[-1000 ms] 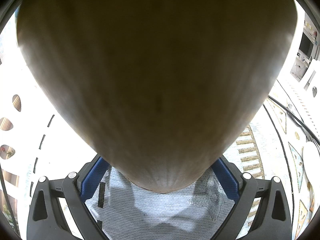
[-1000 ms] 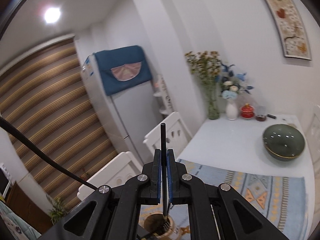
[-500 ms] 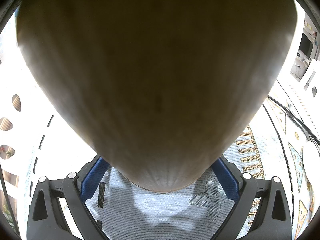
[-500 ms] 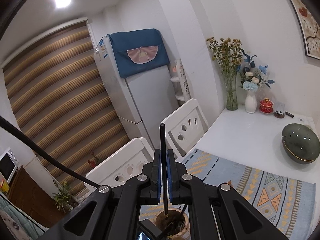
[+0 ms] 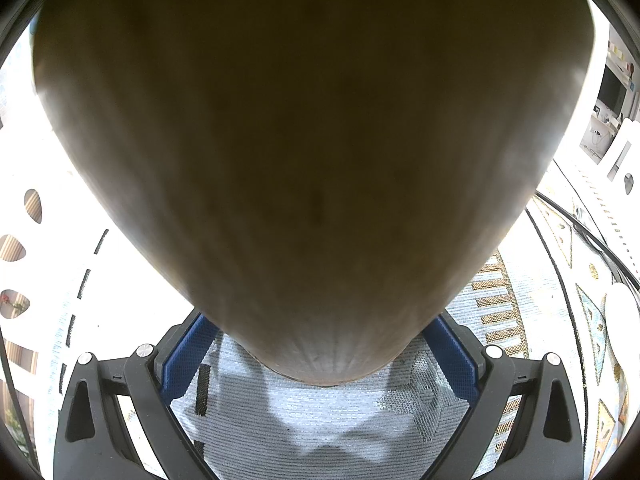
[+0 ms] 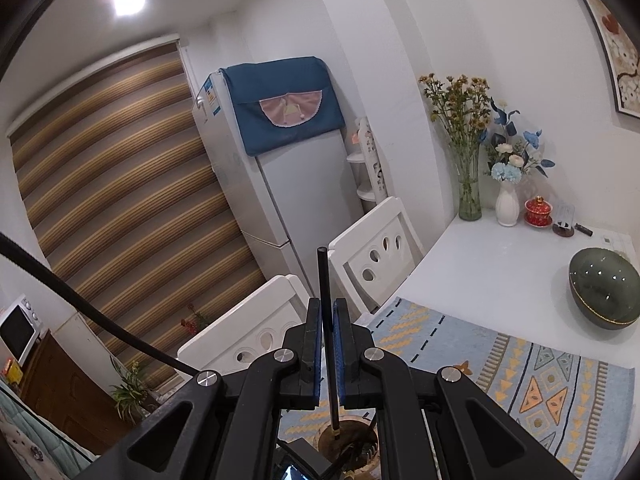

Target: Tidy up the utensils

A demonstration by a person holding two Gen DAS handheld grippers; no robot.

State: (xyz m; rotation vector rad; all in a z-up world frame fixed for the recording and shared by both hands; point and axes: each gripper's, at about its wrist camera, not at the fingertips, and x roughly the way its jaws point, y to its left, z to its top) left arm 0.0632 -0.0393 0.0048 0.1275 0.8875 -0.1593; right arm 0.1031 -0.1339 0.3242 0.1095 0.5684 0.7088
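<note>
Now right gripper [image 6: 329, 322] clamps a thin black chopstick [image 6: 325, 280] upright over the brown round holder [image 6: 348, 442], itself clasped by left gripper [image 5: 320, 352]; lower straight in.

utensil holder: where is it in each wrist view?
Left wrist: the wooden utensil holder fills most of the frame, between the jaws.
Right wrist: its rim shows at bottom centre, under the black chopstick.
Shared landmark: patterned placemat.

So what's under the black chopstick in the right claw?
Directly below the chopstick tip stands a round brown holder on the patterned mat. Dark utensil ends show inside; the claw's body covers the rest.
</note>
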